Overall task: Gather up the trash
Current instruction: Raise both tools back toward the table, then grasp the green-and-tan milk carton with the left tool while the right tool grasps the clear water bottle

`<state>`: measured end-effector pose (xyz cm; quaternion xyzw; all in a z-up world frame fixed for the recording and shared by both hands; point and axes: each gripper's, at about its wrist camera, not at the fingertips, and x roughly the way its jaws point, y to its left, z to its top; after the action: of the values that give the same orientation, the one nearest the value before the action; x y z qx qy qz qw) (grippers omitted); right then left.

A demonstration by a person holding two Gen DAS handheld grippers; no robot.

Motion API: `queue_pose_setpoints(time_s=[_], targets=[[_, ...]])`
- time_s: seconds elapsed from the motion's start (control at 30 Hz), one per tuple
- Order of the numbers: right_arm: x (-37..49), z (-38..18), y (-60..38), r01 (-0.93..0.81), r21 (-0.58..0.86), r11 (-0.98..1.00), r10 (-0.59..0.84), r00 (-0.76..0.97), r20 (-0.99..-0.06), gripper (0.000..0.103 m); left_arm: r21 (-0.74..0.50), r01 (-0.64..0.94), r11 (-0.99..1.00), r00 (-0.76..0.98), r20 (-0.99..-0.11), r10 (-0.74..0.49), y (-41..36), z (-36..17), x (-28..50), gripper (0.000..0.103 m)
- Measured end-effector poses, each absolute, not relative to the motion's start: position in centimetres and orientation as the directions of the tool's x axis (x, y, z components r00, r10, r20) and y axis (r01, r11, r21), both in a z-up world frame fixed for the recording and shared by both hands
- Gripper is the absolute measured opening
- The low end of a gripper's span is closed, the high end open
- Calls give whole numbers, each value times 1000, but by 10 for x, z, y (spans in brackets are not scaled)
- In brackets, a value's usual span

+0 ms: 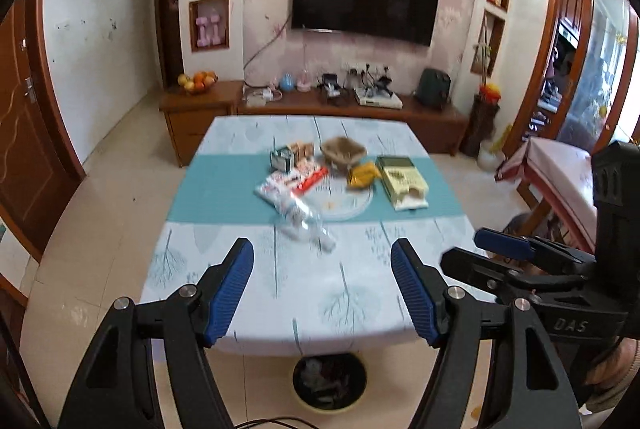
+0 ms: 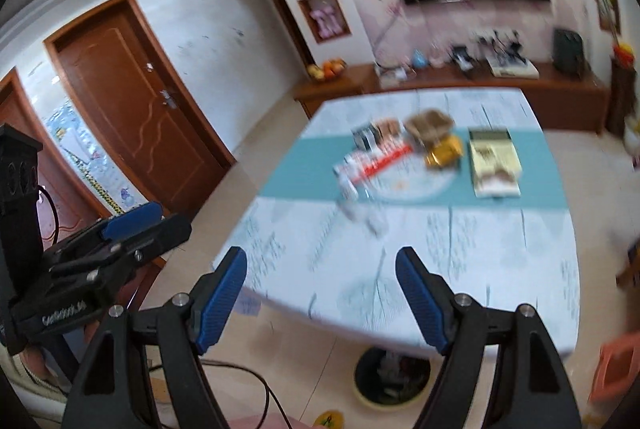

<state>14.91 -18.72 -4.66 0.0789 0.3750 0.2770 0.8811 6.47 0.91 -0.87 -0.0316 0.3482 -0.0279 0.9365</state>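
Trash (image 1: 304, 189) — wrappers heaped mid-table (image 1: 248, 293), beyond both claws.
Left claw (image 1: 322, 293) and right claw (image 2: 320, 295) gape empty over the table's near edge. Nearest the claws, a clear plastic bag (image 1: 306, 225) runs lengthwise toward them; left claw seems the more squarely lined up. Trash bin (image 1: 329, 381) sits on the floor below the near edge, partly hidden by the table. Right view blurred; wrapper print unreadable.

L gripper (image 1: 322, 293) and R gripper (image 2: 320, 299): both tilted down, jaws wide apart, nothing btwn pads, side by side.
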Motion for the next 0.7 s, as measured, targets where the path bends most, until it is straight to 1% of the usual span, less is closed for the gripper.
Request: queue_pose_setpoints(time_s=[0.17, 0.27, 0.37, 0.47, 0.57, 0.7], targets=[[180, -37, -163, -471, 272, 839, 526, 575, -627, 77, -61, -19, 998, 737, -675, -27, 28, -3, 94, 70], [204, -46, -146, -485, 254, 837, 518, 554, -652, 77, -103, -25, 994, 727, -685, -53, 50, -6, 118, 70], [232, -60, -128, -492, 229, 840, 498, 532, -685, 77, -89, -16, 996, 713, -699, -51, 69, -19, 148, 70], [267, -81, -106, -495, 200, 846, 467, 503, -728, 77, -80, 15, 997, 676, -734, -70, 88, -40, 189, 70], [303, -114, -84, -485, 184, 855, 427, 457, -781, 77, -75, 48, 996, 612, -786, -89, 108, -66, 237, 70], [344, -172, -57, -479, 99, 872, 315, 394, -864, 77, -44, 122, 992, 541, -835, -103, 123, -99, 288, 70]])
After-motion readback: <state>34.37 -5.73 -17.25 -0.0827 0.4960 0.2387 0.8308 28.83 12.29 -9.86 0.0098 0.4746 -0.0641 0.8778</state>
